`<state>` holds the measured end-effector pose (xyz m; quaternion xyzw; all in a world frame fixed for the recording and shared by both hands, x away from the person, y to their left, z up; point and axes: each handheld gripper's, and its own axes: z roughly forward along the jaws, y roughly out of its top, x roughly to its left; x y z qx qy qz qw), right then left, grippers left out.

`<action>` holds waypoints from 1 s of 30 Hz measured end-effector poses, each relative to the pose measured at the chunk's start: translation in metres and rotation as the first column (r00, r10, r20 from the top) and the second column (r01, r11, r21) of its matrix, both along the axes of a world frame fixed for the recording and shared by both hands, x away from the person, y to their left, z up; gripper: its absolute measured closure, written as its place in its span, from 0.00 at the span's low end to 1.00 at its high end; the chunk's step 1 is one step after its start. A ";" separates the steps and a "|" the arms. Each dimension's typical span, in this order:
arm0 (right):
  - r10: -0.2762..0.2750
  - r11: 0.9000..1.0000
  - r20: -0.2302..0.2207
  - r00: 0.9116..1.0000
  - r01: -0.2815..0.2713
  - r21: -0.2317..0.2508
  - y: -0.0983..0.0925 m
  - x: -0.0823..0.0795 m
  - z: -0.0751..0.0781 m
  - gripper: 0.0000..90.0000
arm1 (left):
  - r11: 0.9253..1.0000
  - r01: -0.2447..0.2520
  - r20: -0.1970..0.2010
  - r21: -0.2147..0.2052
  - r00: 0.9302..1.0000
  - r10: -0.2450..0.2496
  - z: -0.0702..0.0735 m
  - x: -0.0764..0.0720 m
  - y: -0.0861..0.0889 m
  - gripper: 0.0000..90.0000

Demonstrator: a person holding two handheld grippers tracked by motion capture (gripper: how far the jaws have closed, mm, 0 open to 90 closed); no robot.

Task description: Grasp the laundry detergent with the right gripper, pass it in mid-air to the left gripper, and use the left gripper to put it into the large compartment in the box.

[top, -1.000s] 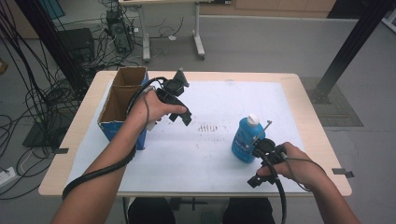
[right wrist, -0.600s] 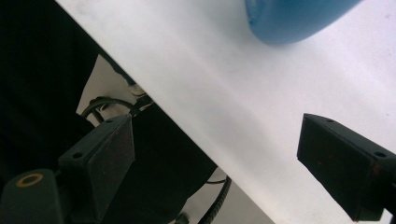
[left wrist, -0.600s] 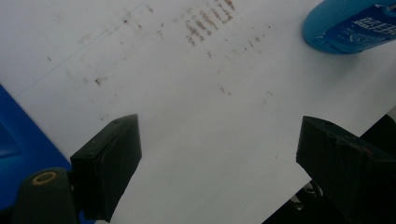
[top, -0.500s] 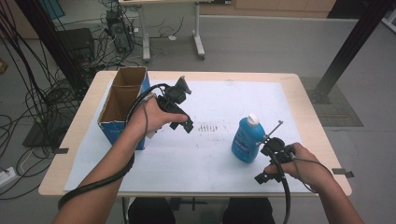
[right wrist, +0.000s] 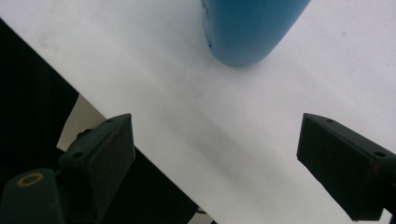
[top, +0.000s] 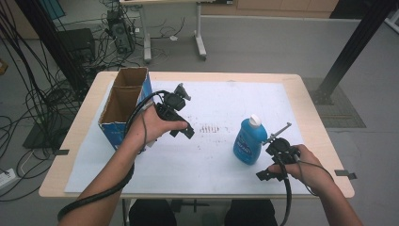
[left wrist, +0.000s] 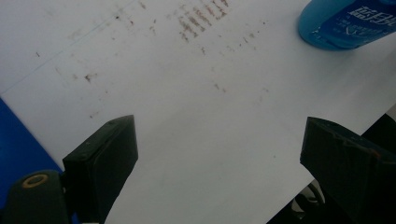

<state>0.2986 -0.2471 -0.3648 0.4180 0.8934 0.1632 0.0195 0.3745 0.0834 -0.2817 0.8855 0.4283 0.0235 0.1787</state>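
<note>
The left forearm comes in from the near left and reaches forward to the left hand, which holds the left gripper pointing to the right and a little down. Its jaws have just been opening and now stand wide apart, with nothing between them. The right hand stays near the right edge and holds the right gripper, whose jaws are also apart and hold nothing.

Blue bottle with white cap, upright on the white sheet toward the table's right front; pale printed label facing forward. Rounded blue base also seen at the top of both gripper views, resting on the sheet.
</note>
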 end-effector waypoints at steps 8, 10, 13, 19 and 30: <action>0.007 0.998 0.056 0.998 -0.010 0.058 -0.005 -0.001 -0.010 0.12 | 0.999 -0.019 0.008 -0.030 1.000 0.019 -0.008 -0.003 0.004 0.13; 0.015 0.998 0.070 0.997 -0.019 0.064 -0.005 -0.001 -0.013 0.13 | 0.999 -0.018 0.013 -0.032 1.000 0.018 -0.009 -0.005 0.004 0.13; 0.017 0.996 0.097 0.995 -0.026 0.087 -0.006 -0.001 -0.015 0.12 | 0.999 -0.019 0.026 -0.036 0.999 0.020 -0.012 -0.008 0.004 0.13; 0.015 0.990 0.166 0.986 -0.038 0.137 -0.010 0.002 -0.020 0.13 | 0.998 -0.033 0.060 -0.060 0.998 0.037 -0.017 -0.014 0.005 0.13; -0.013 0.968 0.299 0.954 -0.062 0.242 -0.007 0.004 -0.032 0.13 | 0.997 -0.026 0.090 -0.078 0.995 0.033 -0.024 -0.022 0.004 0.13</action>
